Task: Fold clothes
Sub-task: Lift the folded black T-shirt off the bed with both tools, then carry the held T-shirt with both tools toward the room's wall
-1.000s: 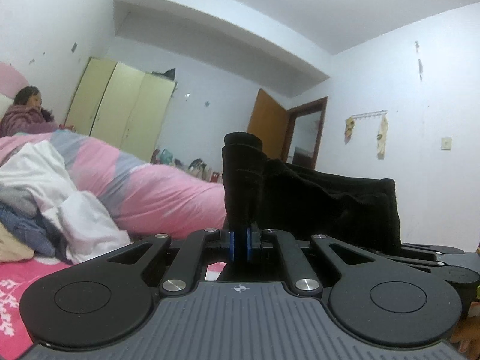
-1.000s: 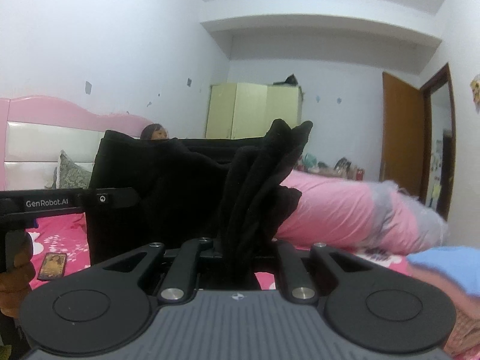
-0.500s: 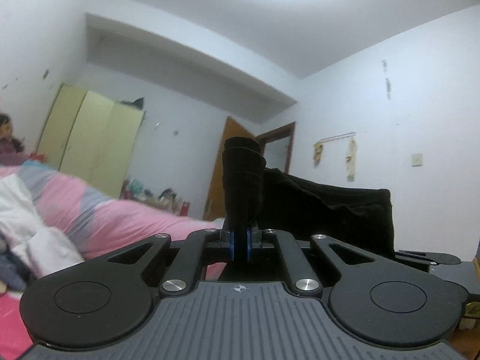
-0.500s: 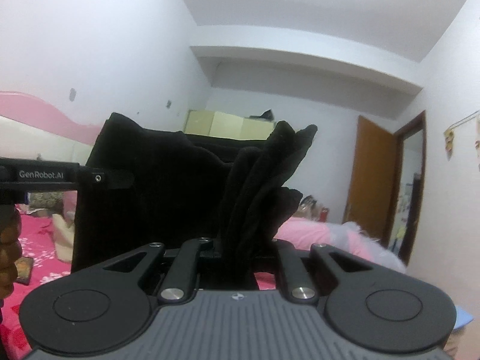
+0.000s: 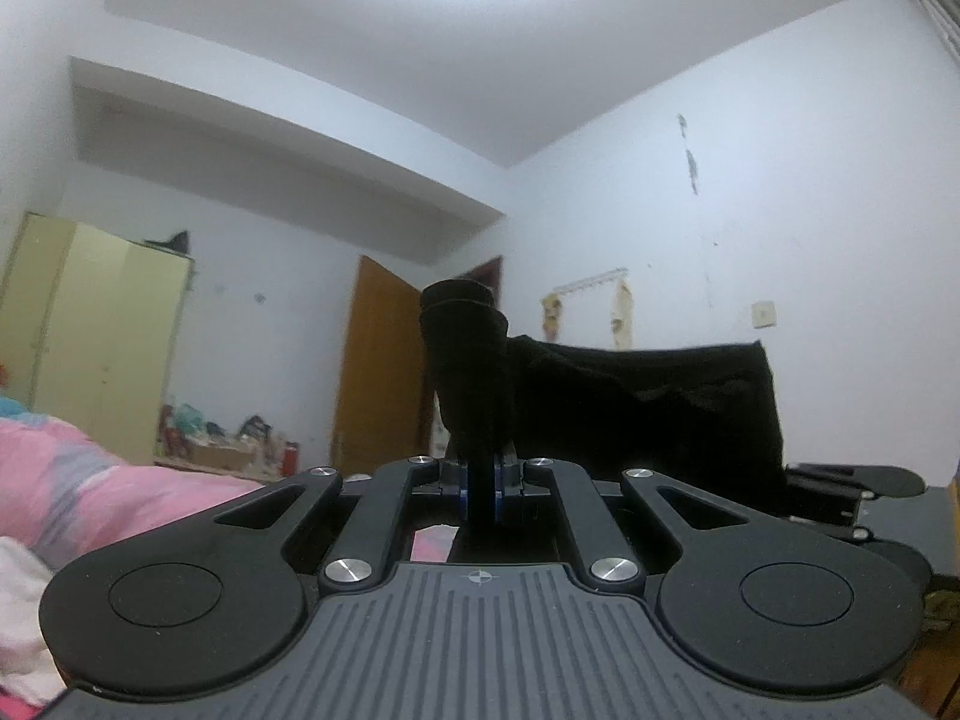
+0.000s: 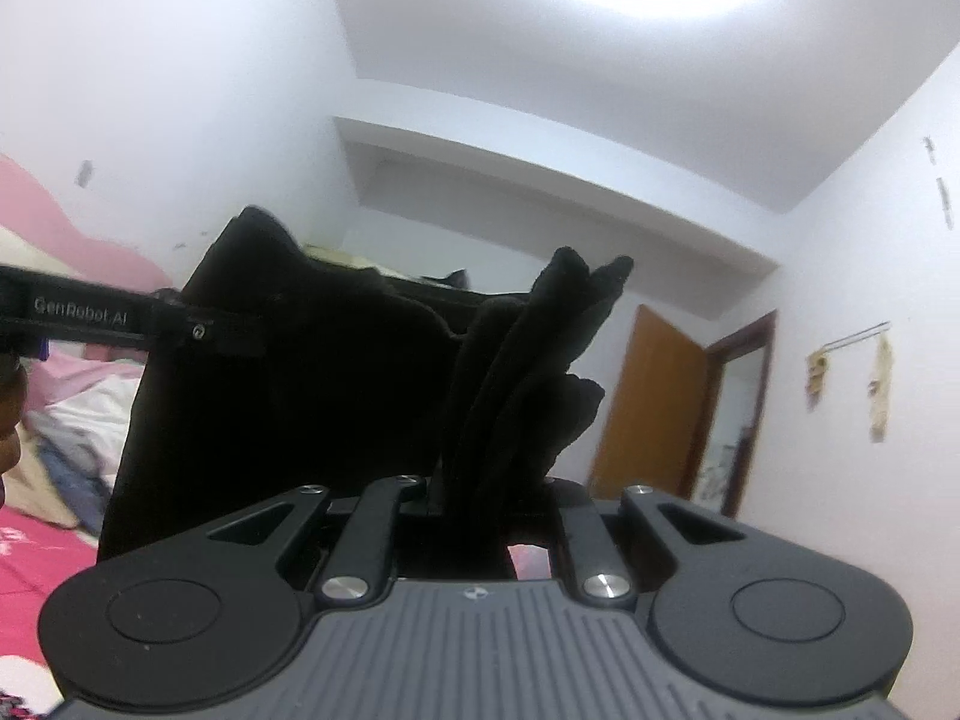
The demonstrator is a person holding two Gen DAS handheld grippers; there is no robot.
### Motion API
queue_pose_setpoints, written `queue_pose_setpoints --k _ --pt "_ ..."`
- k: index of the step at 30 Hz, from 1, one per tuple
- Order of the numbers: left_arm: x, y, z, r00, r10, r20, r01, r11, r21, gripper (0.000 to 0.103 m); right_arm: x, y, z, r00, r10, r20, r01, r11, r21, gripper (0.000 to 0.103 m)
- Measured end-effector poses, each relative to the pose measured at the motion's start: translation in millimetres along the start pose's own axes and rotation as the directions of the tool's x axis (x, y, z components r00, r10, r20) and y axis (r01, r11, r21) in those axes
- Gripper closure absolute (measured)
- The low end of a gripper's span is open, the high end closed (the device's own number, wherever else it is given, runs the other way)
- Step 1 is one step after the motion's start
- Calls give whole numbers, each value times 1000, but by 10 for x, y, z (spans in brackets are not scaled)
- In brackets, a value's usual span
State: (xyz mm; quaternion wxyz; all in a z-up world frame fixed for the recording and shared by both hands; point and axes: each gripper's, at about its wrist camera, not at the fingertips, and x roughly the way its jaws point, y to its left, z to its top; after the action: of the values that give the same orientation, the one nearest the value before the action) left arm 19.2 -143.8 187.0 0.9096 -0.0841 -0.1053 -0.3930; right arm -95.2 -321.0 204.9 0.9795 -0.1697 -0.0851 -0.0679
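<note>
White walls and a white ceiling fill most of both wrist views, so both tools point upward, with the bed low in the pictures.

From the left gripper [image 5: 480, 489] outward: its two blue-edged fingers are pressed together on a thick bunch of the black garment [image 5: 648, 414], which stands up above them as a rolled lump. The cloth then runs to the right, to the right gripper [image 5: 840, 489], whose dark body shows at the far right edge. In the right wrist view, the right gripper [image 6: 480, 495] also pinches a bunch of this garment [image 6: 288, 396], with several layers fanning up above its fingers, and the rest hangs as a wide sheet to the left, where the left tool bar crosses it. So the garment is in the air, stretched between both tools, above the bed.

Farther out are a pink quilt [image 5: 90, 480], a yellow wardrobe [image 5: 90, 330] and a brown door [image 5: 378, 372].

What could go wrong (my judgement only): each grip holds many layers, so one layer may slip out and make the hanging edge uneven. If the tools move apart too strongly, the cloth may pull out of one pinch. The loose clothes on the bed [image 6: 66, 420] may catch the hem when it comes down.
</note>
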Motion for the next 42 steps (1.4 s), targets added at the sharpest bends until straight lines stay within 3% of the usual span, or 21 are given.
queue_pose_setpoints --k 10,20,27,33,42 --pt "1163 -332 97 994 -101 -47 100 994 -34 98 371 -905 132 985 -171 -30 169 983 -70 91" --pt "1694 -701 -199 977 -199 -75 197 980 -26 98 757 -1648 -174 951 -304 -63 294 947 -128 91" --pt "1994 -876 -408 959 -261 -113 254 964 -72 98 1001 -2064 -547 949 -297 -104 286 952 -108 91" --pt "2188 -991 -565 943 -295 -153 282 954 -97 98 969 -2321 -808 952 -277 -129 269 960 -74 91" --pt "2314 -1073 -638 935 -308 -174 295 951 -97 98 976 -2726 -954 960 -232 -153 230 973 -34 91"
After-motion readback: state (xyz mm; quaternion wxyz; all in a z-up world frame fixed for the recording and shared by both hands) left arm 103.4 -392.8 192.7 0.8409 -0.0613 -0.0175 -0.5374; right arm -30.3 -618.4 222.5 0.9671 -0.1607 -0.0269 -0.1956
